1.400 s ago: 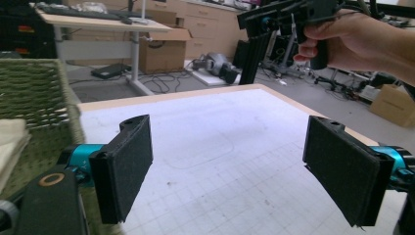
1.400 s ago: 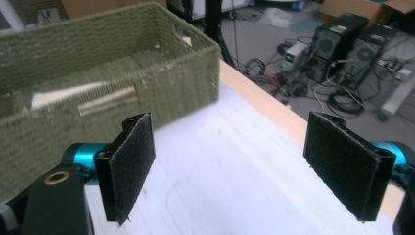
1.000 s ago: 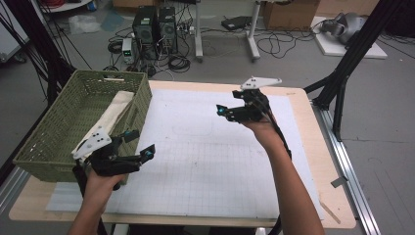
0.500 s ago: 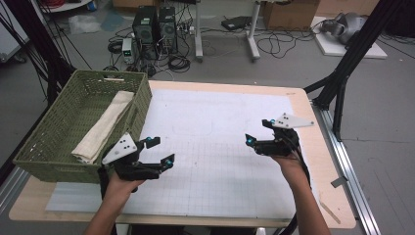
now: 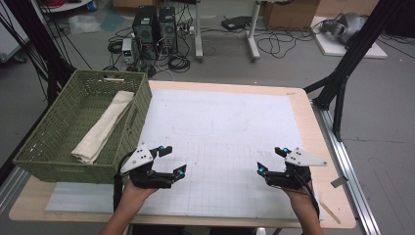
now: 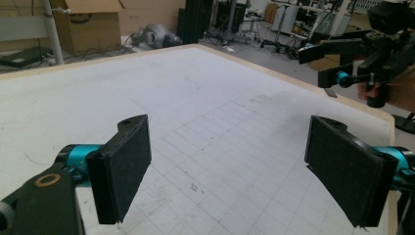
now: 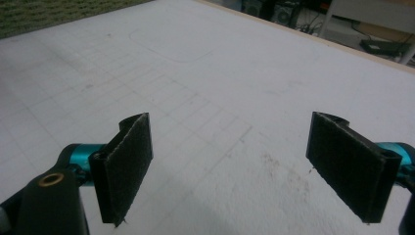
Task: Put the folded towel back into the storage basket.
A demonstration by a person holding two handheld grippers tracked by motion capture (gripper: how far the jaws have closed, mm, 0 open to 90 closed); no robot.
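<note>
My left gripper (image 5: 174, 159) hovers open over the white gridded mat (image 5: 220, 127), near the front edge, just right of the green wicker basket (image 5: 141, 105). A folded beige cloth (image 5: 103, 128) lies inside the basket. My right gripper (image 5: 270, 159) is also open, low over the mat's front right part. In the left gripper view the two black pads (image 6: 125, 169) stand wide apart with nothing between them, and the right gripper (image 6: 342, 63) shows farther off at the upper right. In the right gripper view the right gripper (image 7: 235, 169) holds nothing and bare mat lies ahead.
The wooden table edge (image 5: 323, 147) frames the mat on the right. Computer towers (image 5: 154, 24) and cables lie on the floor beyond the table. A black stand leg (image 5: 342, 73) rises at the right.
Both grippers have drawn back toward the table's front edge. The left one moved right, away from the basket; the right one came from the far right of the mat to the near right.
</note>
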